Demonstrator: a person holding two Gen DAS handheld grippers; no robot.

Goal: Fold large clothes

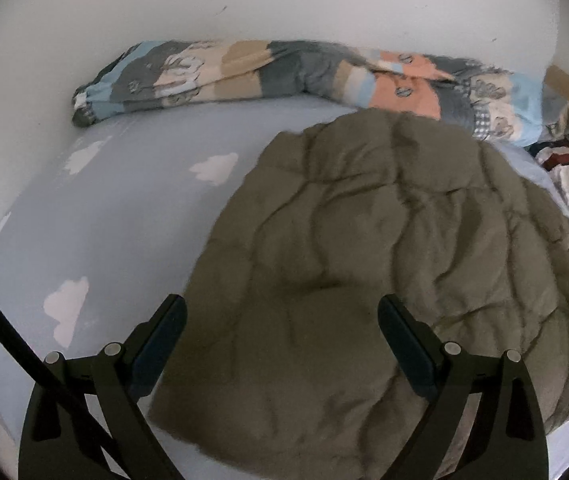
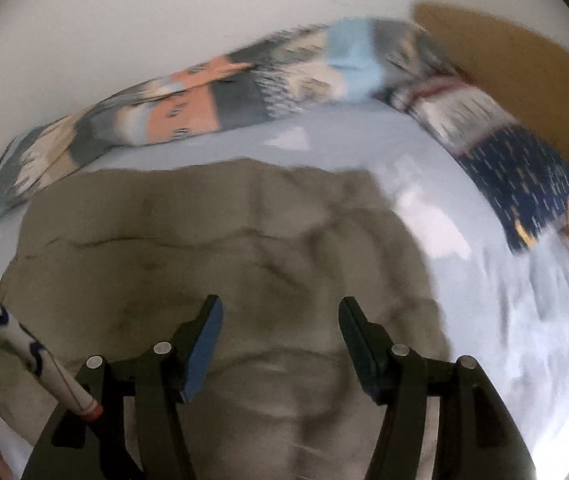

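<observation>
A large olive-grey quilted garment (image 1: pixel 364 264) lies in a folded heap on a pale blue bed sheet (image 1: pixel 104 220) with white clouds. My left gripper (image 1: pixel 282 312) is open above the garment's near left part, holding nothing. In the right wrist view the same garment (image 2: pixel 204 248) spreads under my right gripper (image 2: pixel 280 312), which is open and empty over its near middle. That view is blurred.
A rolled patchwork blanket (image 1: pixel 284 76) lies along the white wall at the back; it also shows in the right wrist view (image 2: pixel 212 100). Dark starred bedding (image 2: pixel 524 172) and a brown headboard (image 2: pixel 504 48) are at the right. A white patterned sleeve (image 2: pixel 24 344) crosses the lower left.
</observation>
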